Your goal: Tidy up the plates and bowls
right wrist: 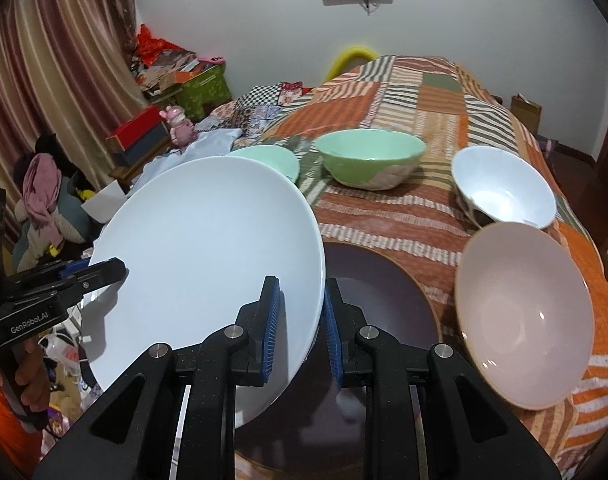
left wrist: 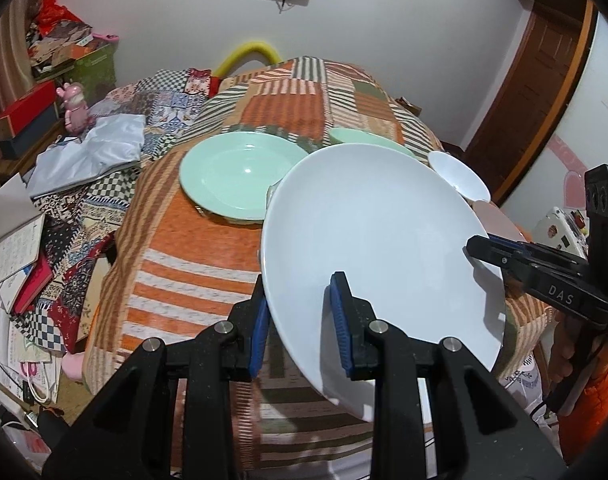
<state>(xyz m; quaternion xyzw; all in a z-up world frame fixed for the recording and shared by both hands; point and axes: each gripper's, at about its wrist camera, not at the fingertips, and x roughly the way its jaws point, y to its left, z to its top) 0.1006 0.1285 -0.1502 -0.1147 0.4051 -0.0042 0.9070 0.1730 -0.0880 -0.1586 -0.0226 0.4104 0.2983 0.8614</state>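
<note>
Both grippers hold one large white plate (left wrist: 379, 240) by opposite rims, lifted and tilted above the table. My left gripper (left wrist: 300, 320) is shut on its near left rim. My right gripper (right wrist: 302, 316) is shut on its right rim (right wrist: 208, 248) and shows in the left wrist view (left wrist: 483, 250). A dark purple plate (right wrist: 383, 304) lies under it. A green plate (left wrist: 240, 172), a green bowl (right wrist: 369, 158), a white bowl (right wrist: 503, 190) and a pink bowl (right wrist: 523, 320) sit on the patchwork cloth.
The cloth-covered table (left wrist: 192, 256) drops off at left to a cluttered floor with books (left wrist: 20, 252) and a grey bag (left wrist: 92, 152). Boxes and a pink figurine (right wrist: 180, 124) stand by the curtain. A wooden door (left wrist: 535, 92) is at right.
</note>
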